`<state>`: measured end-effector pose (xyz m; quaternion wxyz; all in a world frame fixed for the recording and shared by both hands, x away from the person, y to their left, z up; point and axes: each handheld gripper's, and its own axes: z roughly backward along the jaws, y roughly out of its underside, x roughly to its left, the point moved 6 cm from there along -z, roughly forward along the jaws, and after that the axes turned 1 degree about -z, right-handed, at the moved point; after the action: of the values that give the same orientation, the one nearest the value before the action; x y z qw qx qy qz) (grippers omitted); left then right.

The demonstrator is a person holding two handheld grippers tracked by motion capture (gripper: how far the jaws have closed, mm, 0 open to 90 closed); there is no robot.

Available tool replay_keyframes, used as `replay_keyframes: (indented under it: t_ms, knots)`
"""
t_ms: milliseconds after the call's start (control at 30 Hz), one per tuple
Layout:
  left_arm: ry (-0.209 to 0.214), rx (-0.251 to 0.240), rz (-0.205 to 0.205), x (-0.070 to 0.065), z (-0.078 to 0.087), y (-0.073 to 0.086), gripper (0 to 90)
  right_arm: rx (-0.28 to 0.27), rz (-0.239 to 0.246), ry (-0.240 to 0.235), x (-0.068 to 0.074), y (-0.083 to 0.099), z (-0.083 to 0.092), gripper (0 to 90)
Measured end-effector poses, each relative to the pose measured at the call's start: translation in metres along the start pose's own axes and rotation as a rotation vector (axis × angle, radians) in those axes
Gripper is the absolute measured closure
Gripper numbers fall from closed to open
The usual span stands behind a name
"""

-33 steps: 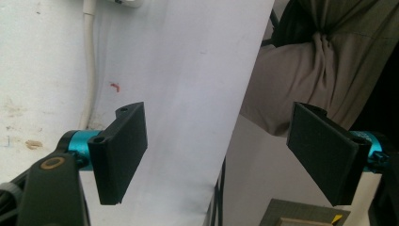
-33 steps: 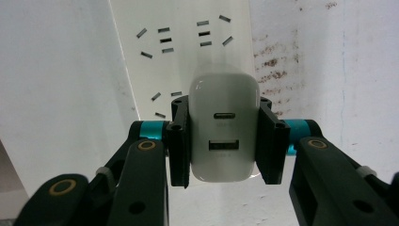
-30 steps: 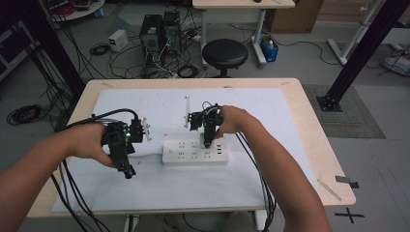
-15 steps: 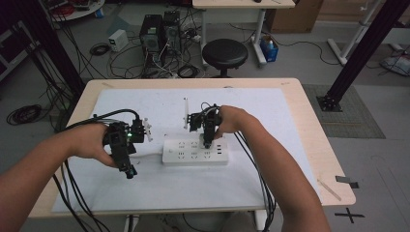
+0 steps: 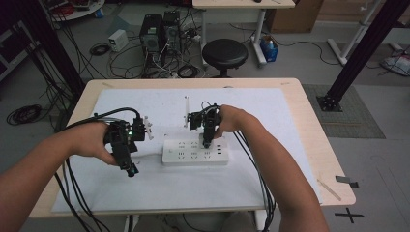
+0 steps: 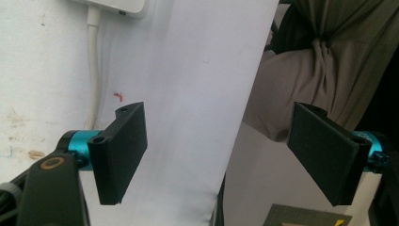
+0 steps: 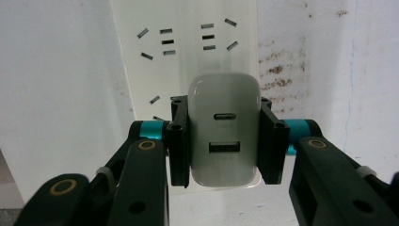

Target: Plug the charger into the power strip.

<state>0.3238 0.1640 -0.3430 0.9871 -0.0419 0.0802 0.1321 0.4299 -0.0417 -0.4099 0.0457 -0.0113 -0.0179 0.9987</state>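
Our right hand-held gripper (image 7: 225, 141) is clamped on the flat sides of the white rounded plastic USB charger block (image 7: 224, 141), right over the white power strip (image 5: 195, 151). It's light, rigid, slick, so we squeeze mid-body. The left hand-held gripper (image 6: 226, 157), left of the strip, gapes empty.

Power strip (image 5: 195, 151) on sheet (image 5: 270, 111), mid desk (image 5: 309, 96). Right claw (image 5: 207, 143) above strip, charger (image 7: 224, 136) between its jaws, over strip sockets. Left claw (image 5: 131, 171) left of strip, near front edge. Stool (image 5: 224, 52) on floor behind desk.
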Motion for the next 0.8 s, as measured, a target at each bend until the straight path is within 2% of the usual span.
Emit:
replay_keyframes:
  t_ms: [67,200,367,500,600,633,733,800]
  knots:
    - [0.003,-0.006,0.002,0.0,0.0,0.0,20.7,0.007,-0.002,-0.009,-0.001,0.001,0.0,62.3]
    - [0.004,-0.013,0.008,0.002,0.0,0.002,20.7,-0.027,-0.006,-0.052,-0.006,0.006,-0.001,62.1]
    - [0.005,-0.007,0.008,0.004,-0.002,0.001,20.7,-0.013,0.005,-0.063,-0.007,0.004,-0.005,62.1]
    - [0.006,-0.004,0.008,0.004,-0.003,-0.001,20.7,-0.021,0.009,-0.06,-0.007,0.003,-0.006,62.2]
    - [0.005,0.001,0.014,0.004,-0.005,-0.002,20.7,0.011,0.009,-0.045,-0.004,0.0,-0.009,62.3]
    - [0.006,0.0,0.012,0.004,-0.005,-0.003,20.7,-0.002,0.01,-0.056,-0.006,0.001,-0.009,62.2]
    - [0.007,0.001,-0.002,0.004,-0.004,-0.005,20.7,-0.013,-0.004,-0.051,-0.005,0.002,-0.009,62.2]
    - [0.007,-0.002,0.002,0.003,-0.005,-0.006,20.7,-0.021,-0.002,-0.045,-0.005,0.004,-0.01,62.3]
